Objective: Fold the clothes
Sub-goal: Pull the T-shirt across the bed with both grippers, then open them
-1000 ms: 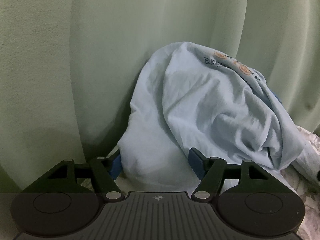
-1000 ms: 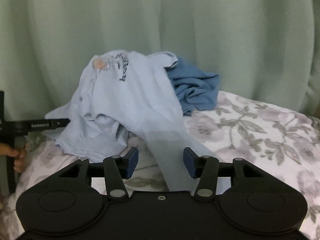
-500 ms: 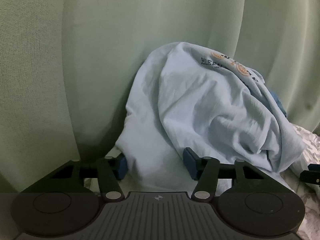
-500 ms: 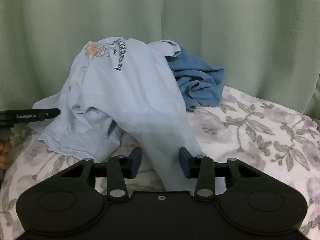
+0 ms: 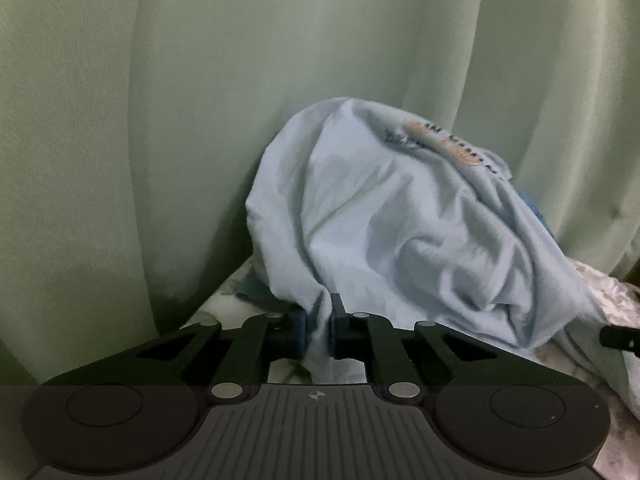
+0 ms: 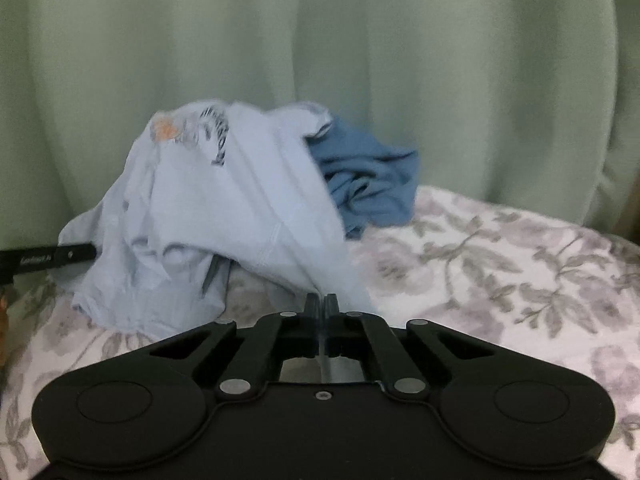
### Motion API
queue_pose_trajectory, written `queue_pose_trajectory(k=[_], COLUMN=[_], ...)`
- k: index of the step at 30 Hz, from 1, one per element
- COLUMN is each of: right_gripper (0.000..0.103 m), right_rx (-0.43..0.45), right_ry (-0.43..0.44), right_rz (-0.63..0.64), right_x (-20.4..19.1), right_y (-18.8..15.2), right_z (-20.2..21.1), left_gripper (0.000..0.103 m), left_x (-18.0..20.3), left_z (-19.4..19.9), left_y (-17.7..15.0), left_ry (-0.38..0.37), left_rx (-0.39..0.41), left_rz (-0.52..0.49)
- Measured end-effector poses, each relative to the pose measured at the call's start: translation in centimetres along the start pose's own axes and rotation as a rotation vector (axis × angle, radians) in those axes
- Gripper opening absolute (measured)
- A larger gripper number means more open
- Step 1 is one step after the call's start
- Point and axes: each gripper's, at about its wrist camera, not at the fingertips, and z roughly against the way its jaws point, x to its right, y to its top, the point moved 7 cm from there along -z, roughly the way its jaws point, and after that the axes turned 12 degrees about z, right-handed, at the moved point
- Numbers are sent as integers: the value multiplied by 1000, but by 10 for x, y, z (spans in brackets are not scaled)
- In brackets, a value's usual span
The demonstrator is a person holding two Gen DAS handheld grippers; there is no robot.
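A crumpled light blue T-shirt (image 5: 400, 220) with an orange and dark print lies heaped on the bed against the curtain. My left gripper (image 5: 318, 320) has its jaws closing tight, pads pinching a bunched fold at the shirt's near left edge. In the right wrist view the same T-shirt (image 6: 224, 208) drapes toward me, and my right gripper (image 6: 321, 304) is shut on a thin strip of its hanging edge. The cloth is pulled taut from both pinch points up into the heap.
A darker blue garment (image 6: 368, 176) is piled behind the T-shirt on the right. The floral bedsheet (image 6: 500, 260) spreads to the right and front. A pale green curtain (image 6: 400, 60) closes off the back. The left tool's body (image 6: 44, 258) shows at the left edge.
Both grippers went from open, with the shirt's cloth between their fingers, to shut on it. The left gripper slid back a little, dragging the cloth with it.
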Motion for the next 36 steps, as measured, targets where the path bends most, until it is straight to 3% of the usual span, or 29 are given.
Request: queue_pose_trajectory(k=[7,10,18,22,28,30,36], right_gripper=[1,1,1,1,1,1,1], right_rx=[84,113,161,191,194,191,189], right_ry=[-46,-79,-164,-212,-288,-308,-386], right_rz=[-28,-29,-90,-116,-157,-188,-242], right_x=[20,26,57,81,117,130,160], right_y=[10,12,3,-4,-29,-39,-65], right_z=[39,57,112,148,194,206,240], left_gripper=[7,7,7,7,7,7,7], left_x=[30,19,4,7,35,39,58], left_z=[41,75,86,148,179,214,241], left_y=[-19,6,23,2,-22,-47,-61], left_ry=[-73,-125,-276,-346,-450,-497,-634], left_rx=[18,33,46,28,-20,-40,-87], left_rz=[8,-10,-63,-99,-146,-159,-185])
